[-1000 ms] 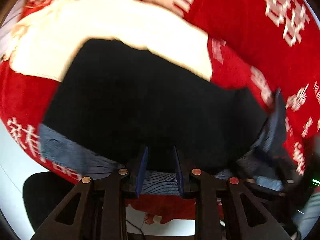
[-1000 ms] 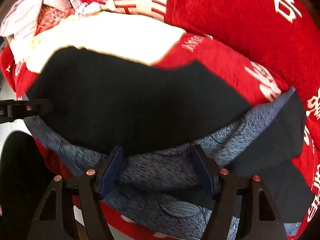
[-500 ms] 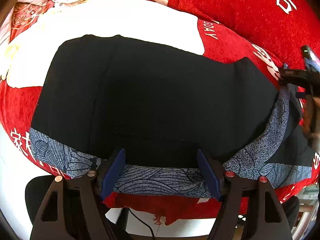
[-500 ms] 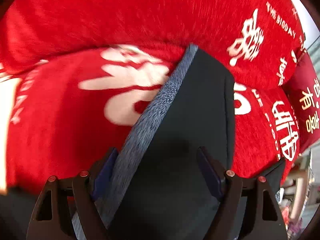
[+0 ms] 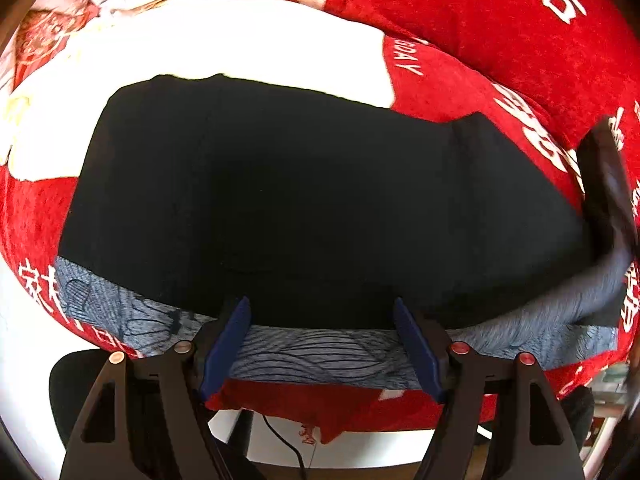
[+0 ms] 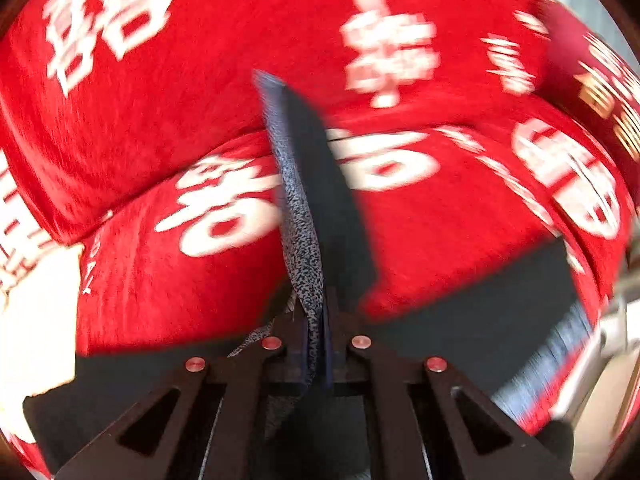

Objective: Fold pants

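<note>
While right gripper [image 6: 316, 344] pinches the pants [image 5: 300, 200] hem at 3 o'clock, left gripper [image 5: 320, 344] gapes empty at the 6 o'clock waistband.

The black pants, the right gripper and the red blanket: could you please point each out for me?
black pants [image 5: 304, 200], left wrist view, middle of the flat black panel.
right gripper [image 6: 318, 344], right wrist view, between the shut fingertips pinching fabric.
red blanket [image 6: 460, 224], right wrist view, bare red area.
</note>
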A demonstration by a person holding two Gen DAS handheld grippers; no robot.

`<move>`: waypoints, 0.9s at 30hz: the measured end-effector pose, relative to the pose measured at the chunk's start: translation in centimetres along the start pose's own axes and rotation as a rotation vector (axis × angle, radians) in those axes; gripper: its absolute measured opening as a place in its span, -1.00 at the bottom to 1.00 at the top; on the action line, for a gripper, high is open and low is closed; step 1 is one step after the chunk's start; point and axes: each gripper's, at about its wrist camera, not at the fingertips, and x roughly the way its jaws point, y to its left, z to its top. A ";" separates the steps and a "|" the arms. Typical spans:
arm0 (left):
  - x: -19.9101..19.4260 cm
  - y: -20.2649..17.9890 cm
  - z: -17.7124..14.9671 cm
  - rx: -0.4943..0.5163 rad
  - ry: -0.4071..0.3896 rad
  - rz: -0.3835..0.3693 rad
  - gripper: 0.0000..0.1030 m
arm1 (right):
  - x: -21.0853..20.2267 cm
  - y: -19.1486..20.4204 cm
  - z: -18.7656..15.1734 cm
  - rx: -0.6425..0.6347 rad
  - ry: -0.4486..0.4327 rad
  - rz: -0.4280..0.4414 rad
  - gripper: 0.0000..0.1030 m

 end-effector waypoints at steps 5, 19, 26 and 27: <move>0.7 -3.9 0.0 0.092 0.019 -0.011 0.45 | -0.7 -8.0 -7.5 0.027 0.052 -0.012 -0.87; 1.3 -8.8 -0.3 0.182 0.032 0.031 0.46 | -2.1 -15.3 -6.4 -0.037 -0.123 0.144 0.46; 1.5 -9.7 -0.4 0.190 0.041 0.070 0.46 | -0.3 -16.2 -2.3 -0.135 -0.163 0.194 0.60; 1.2 -9.7 -0.5 0.191 0.040 0.059 0.46 | 0.3 -17.4 -1.8 -0.115 -0.154 0.176 0.60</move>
